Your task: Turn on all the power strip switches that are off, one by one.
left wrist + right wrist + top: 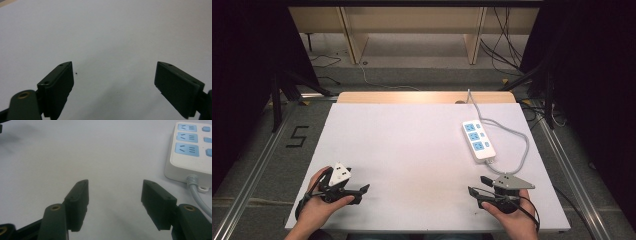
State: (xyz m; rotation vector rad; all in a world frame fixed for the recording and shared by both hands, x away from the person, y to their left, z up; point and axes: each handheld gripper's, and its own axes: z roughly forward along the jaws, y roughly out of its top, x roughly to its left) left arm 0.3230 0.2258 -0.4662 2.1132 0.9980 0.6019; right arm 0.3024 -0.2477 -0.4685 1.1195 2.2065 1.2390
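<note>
Across the whole near half of the scene stretches the white tabletop (pixel 412 150), bare but for one thing on its right side: a white power strip (pixel 478 140) with three blue sockets, lying flat and angled slightly, well toward the far right. Its grey cable (pixel 519 145) leaves the near end, loops out to the right and runs off the far edge.

At the near right, the right tongs (pixel 477 186) rest in a hand just short of the strip's near end, spread wide with nothing between them; the right gripper view has the strip (pixel 190 147) ahead and to the right of the jaws. At the near left, the left tongs (pixel 362 190) are likewise spread and empty, well apart from the strip.

The strip looks like rigid, smooth plastic, light but dragged on by its stiff cable, so it may slip or swing. Gripping across its narrow sides near the middle seems safest, clear of the sockets and switches.
</note>
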